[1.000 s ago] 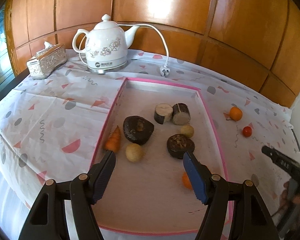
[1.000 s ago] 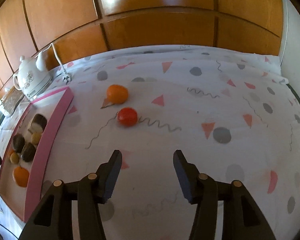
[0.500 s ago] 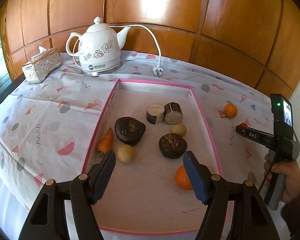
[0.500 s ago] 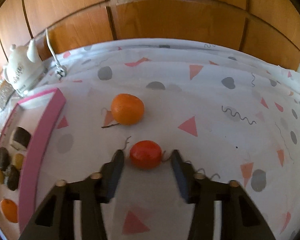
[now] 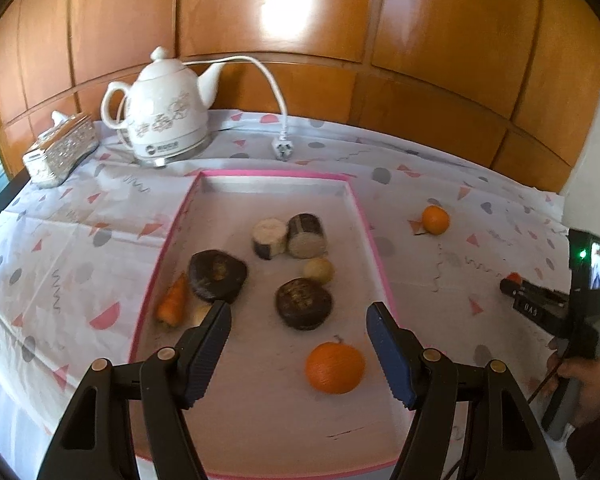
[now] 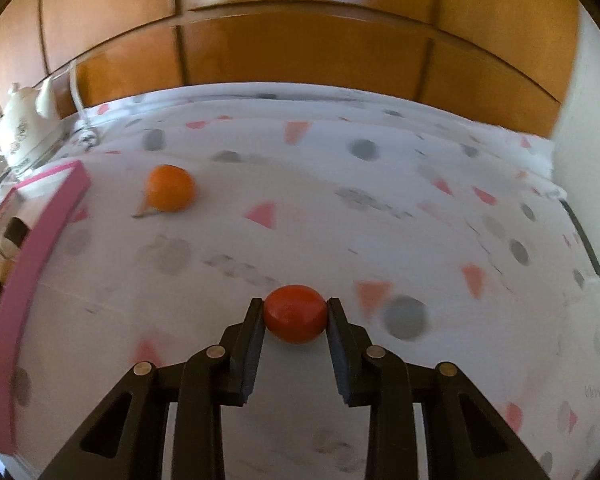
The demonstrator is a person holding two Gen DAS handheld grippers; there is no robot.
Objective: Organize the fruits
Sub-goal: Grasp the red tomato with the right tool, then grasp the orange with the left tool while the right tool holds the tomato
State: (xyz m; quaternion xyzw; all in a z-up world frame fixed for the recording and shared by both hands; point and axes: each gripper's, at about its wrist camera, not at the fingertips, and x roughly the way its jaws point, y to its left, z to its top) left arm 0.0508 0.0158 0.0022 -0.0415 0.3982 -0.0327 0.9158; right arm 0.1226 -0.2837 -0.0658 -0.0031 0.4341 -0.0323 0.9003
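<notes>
while pinched between its pads, red fruit (image 6: 295, 313) sits in right gripper (image 6: 296, 322).

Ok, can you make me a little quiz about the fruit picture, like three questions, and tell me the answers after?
1. True or false: the right gripper is closed on the red tomato.
2. Which fruit lies on the tablecloth outside the pink tray?
A) the small orange
B) a banana
C) a bunch of grapes
3. Fill in: the left gripper is open and hangs over the ____.

Key
1. True: both pads touch the tomato's sides.
2. A: it lies to the right of the tray.
3. Tray: another orange lies in it near the fingers.
</notes>
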